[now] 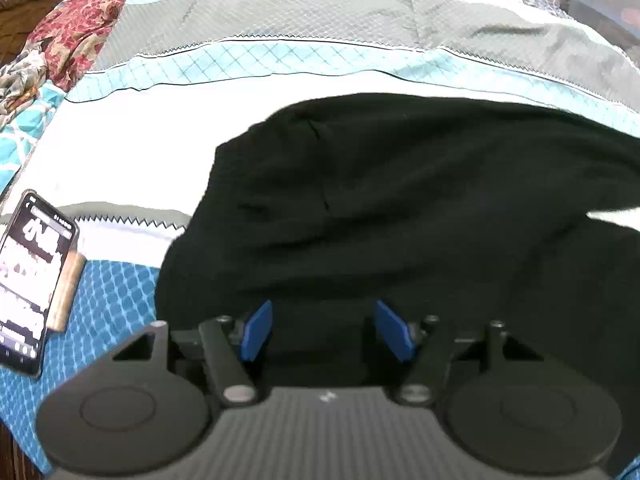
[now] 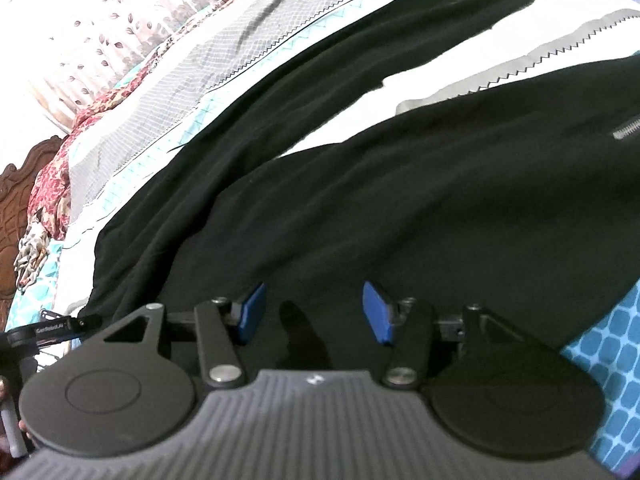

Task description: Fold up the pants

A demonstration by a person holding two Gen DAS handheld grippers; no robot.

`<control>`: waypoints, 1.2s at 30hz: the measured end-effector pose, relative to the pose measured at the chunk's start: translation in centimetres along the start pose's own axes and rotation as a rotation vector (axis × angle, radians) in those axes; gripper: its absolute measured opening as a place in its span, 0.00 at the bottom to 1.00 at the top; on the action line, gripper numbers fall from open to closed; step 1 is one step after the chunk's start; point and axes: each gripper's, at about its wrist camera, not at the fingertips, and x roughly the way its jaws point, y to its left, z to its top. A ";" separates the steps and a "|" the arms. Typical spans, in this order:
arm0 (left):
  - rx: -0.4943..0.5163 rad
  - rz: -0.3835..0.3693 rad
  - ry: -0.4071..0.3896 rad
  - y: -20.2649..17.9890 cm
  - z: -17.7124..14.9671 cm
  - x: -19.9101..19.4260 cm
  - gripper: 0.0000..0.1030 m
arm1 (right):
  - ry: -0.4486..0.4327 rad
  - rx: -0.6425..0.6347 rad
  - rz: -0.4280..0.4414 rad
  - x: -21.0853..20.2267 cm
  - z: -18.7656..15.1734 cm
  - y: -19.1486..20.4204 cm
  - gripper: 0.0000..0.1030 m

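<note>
Black pants (image 2: 400,184) spread flat on bed (image 1: 132,168), legs splayed apart. Left gripper (image 1: 323,330) and right gripper (image 2: 314,312) both spread, nothing pinched, hovering over near edge. Probably waistband end, view dark. Pinch both layers at edge, lift evenly, fold one leg onto other

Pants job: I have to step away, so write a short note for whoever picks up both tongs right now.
Left tongs: open, empty, over the pants at the waist end.
Right tongs: open, empty, over the near leg.
Pants lie flat on the bed, legs spread apart; far leg stretches away.
A phone sits left of them.
Done: no fold visible.
Left: bring the legs together, then fold.
</note>
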 end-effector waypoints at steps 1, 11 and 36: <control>-0.007 0.004 -0.013 0.6 0.4 0.0 0.57 | -0.008 0.001 0.003 -0.1 0.0 0.0 0.55; 0.064 0.158 -0.169 6.1 8.5 2.4 0.83 | -0.043 0.021 0.004 -0.4 1.1 -0.3 0.55; 0.364 0.132 -0.117 -1.2 11.5 12.7 0.21 | -0.240 0.451 -0.423 7.4 32.0 -12.8 0.63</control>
